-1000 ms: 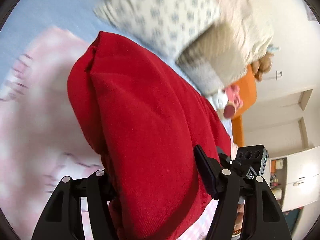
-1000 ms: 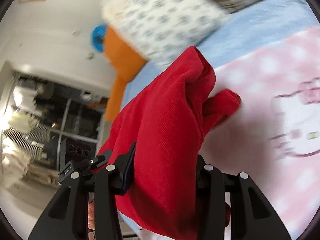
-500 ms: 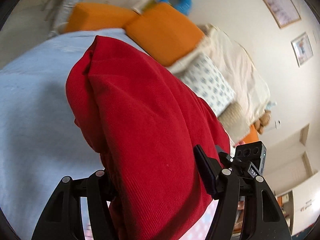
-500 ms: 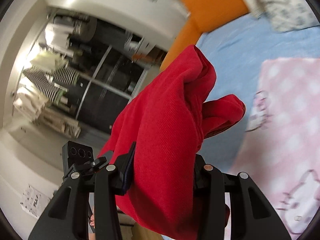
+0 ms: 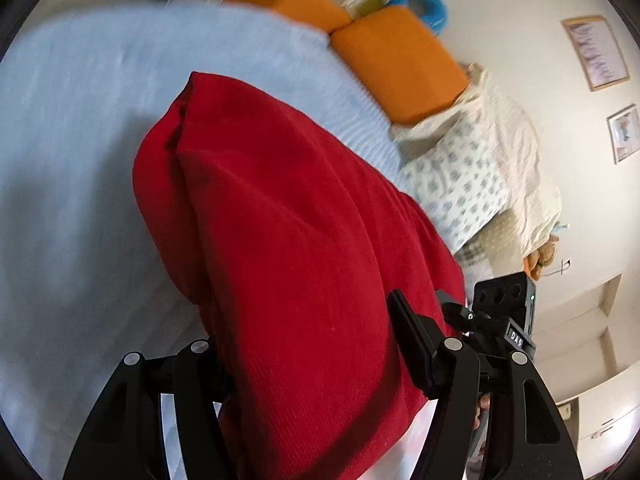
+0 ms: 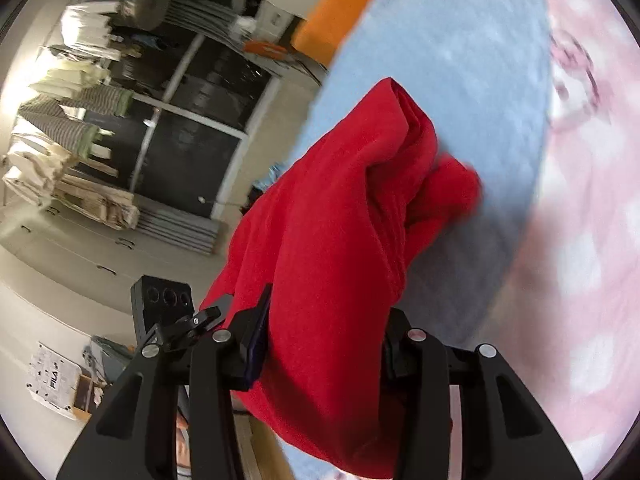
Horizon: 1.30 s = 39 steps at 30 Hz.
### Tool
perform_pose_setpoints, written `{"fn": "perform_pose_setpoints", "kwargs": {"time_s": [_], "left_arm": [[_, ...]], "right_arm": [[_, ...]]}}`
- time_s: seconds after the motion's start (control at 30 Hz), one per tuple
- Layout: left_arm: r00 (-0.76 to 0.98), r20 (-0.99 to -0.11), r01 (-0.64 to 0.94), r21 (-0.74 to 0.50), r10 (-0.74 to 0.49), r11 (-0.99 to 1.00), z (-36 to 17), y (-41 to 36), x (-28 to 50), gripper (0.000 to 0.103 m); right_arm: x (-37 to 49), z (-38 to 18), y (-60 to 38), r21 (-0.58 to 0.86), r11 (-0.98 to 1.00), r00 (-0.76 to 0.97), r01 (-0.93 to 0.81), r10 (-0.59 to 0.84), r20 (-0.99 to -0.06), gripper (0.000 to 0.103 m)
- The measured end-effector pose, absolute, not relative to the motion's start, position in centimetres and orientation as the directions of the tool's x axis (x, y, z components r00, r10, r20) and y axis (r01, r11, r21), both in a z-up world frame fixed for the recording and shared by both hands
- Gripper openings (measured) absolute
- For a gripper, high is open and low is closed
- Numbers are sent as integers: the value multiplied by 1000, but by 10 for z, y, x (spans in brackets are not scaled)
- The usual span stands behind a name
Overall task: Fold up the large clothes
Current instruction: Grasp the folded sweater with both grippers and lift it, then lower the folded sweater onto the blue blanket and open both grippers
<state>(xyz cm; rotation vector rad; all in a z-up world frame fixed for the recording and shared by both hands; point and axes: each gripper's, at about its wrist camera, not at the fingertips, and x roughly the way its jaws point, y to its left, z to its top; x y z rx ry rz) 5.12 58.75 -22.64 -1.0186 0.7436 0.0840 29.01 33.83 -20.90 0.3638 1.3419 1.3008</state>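
Observation:
A folded red garment [image 5: 288,248] fills the middle of the left wrist view and hangs between the two grippers above the light blue bedspread [image 5: 72,128]. My left gripper [image 5: 312,344] is shut on one end of it. In the right wrist view the red garment [image 6: 344,240] is bunched between the fingers of my right gripper [image 6: 324,332], which is shut on its other end. The opposite gripper's camera block [image 5: 504,300] shows beside the cloth in each view.
Orange cushions [image 5: 396,64], a patterned pillow [image 5: 460,184] and a cream blanket [image 5: 528,152] lie at the head of the bed. A pink cartoon blanket [image 6: 580,240] covers part of the bed. Shelves with stacked textiles [image 6: 68,92] stand beyond the bed edge.
Both grippers have swung with the red garment away from the pink blanket, over the blue bedspread toward the bed's edge. The grip on the cloth is unchanged.

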Motion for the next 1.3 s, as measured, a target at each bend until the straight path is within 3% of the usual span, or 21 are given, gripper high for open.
{"fn": "perform_pose_setpoints", "kwargs": {"time_s": [0.07,0.1,0.23,0.43,0.6,0.67,0.73,0.9,0.97,1.03,1.2,1.3], "left_arm": [[722,-623,-415,-738,-300,532,-255,581,48,72],[704,-638,-427,-732,-313,530,-271,577,45,80],[690,-660,-438,-707,-296,556,-281,575,33,92],[566,-795,-521,-549,-217,653,-228,589,12,92],[673,-733,-463,-523,-100,716,-146,606,18,96],[703,-705,-426,-526,-97,736,-132,606,37,97],[690,-720,-422,-484,-75,766,-130,607,67,97],[598,-794,-459,-451,-109,765,-172,622,120,96],[586,-800,-491,-476,-128,730,-203,634,125,96],[585,-800,-499,-484,-133,719,-223,640,124,97],[543,-839,-486,-357,-45,798,-246,619,142,100],[536,-844,-515,-359,-34,778,-236,619,141,100]], "right_arm": [[288,-227,330,803,361,-295,-474,794,-531,45],[285,-235,326,792,372,-300,-484,780,-549,48],[279,-241,309,773,357,-319,-524,759,-567,65],[307,-199,275,755,408,-272,-513,757,-594,72],[324,-126,281,758,305,-177,-576,859,-481,73],[325,-113,306,756,287,-167,-588,872,-460,63],[325,-119,335,746,309,-173,-590,854,-490,36],[326,-173,379,717,423,-159,-554,791,-591,30],[327,-196,388,725,455,-165,-517,778,-606,22],[336,-219,385,752,471,-159,-461,790,-593,0],[332,-252,383,766,467,-136,-442,809,-572,0],[326,-244,382,746,492,-111,-448,797,-593,3]]}}
